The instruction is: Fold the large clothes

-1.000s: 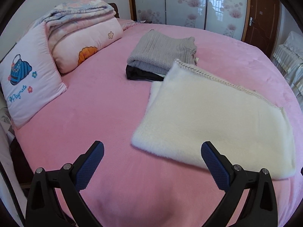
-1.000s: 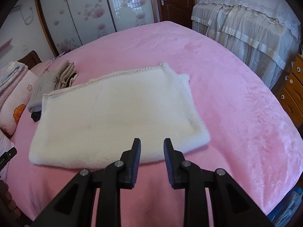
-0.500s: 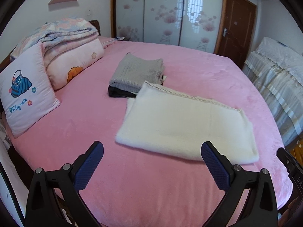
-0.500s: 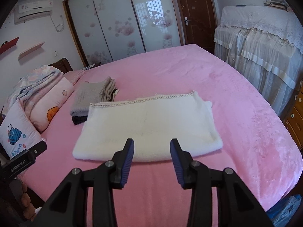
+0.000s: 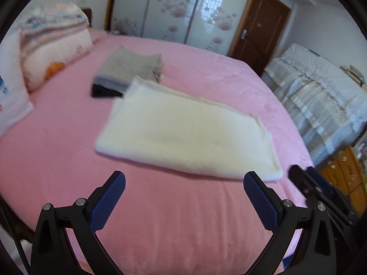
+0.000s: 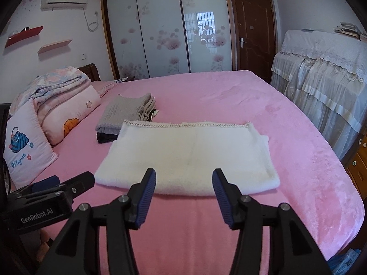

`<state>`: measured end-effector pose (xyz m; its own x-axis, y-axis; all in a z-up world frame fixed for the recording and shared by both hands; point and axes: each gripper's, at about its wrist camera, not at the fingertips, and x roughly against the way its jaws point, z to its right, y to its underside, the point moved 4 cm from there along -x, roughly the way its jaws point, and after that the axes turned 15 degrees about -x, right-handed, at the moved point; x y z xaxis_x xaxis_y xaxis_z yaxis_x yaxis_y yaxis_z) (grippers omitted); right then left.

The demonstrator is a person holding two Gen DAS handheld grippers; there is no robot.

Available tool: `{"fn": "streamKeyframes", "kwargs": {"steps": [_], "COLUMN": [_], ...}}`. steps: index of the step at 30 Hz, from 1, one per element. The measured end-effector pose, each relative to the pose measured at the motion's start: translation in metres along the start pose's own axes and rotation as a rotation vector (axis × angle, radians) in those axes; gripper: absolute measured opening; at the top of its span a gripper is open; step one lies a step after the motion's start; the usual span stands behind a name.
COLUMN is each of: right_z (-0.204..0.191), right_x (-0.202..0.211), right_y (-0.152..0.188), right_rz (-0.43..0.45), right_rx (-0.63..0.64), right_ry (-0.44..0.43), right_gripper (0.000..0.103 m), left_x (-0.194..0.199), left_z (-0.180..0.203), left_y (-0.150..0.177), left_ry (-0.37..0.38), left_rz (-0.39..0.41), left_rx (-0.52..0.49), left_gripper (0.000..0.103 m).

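Observation:
A folded cream fluffy garment lies flat on the pink bed, its stitched edge on the far side. My left gripper is open and empty, held back above the bed's near edge, short of the garment. My right gripper is open and empty, above the garment's near edge in its view. The left gripper's body shows at the left of the right wrist view; the right gripper's body shows at the right of the left wrist view.
A stack of folded grey and black clothes lies just beyond the garment. Pillows and a folded quilt sit at the left. A cloth-covered piece of furniture and a wooden cabinet stand right of the bed.
Both grippers have pulled back and up from the garment. The right gripper's jaws have opened from nearly shut to wide. The garment has not moved.

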<state>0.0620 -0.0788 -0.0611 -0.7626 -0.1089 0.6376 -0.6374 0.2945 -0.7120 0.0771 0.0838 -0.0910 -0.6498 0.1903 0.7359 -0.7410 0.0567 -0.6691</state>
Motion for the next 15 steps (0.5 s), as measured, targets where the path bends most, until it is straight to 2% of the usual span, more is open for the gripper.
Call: {"fn": "streamKeyframes", "kwargs": {"steps": [4,8,15], "right_z": [0.010,0.027,0.038], "right_x": [-0.041,-0.083,-0.141], "right_y": [0.008,0.012,0.022], "right_rz": [-0.069,-0.113,-0.180], "right_rx": [-0.022,-0.062,-0.083], "right_ry": [0.031,0.060,0.076], "right_gripper": [0.052,0.052,0.052], "left_x": [-0.046,-0.088,-0.175], "left_z": [-0.006,-0.028,-0.083], "left_y": [0.018,0.029,0.054], "left_ry": [0.103,0.110,0.158], "left_rz": [-0.075,-0.094,-0.124], "left_rx": [0.052,0.118,0.309], "left_gripper": [0.102,0.102,0.102]}}
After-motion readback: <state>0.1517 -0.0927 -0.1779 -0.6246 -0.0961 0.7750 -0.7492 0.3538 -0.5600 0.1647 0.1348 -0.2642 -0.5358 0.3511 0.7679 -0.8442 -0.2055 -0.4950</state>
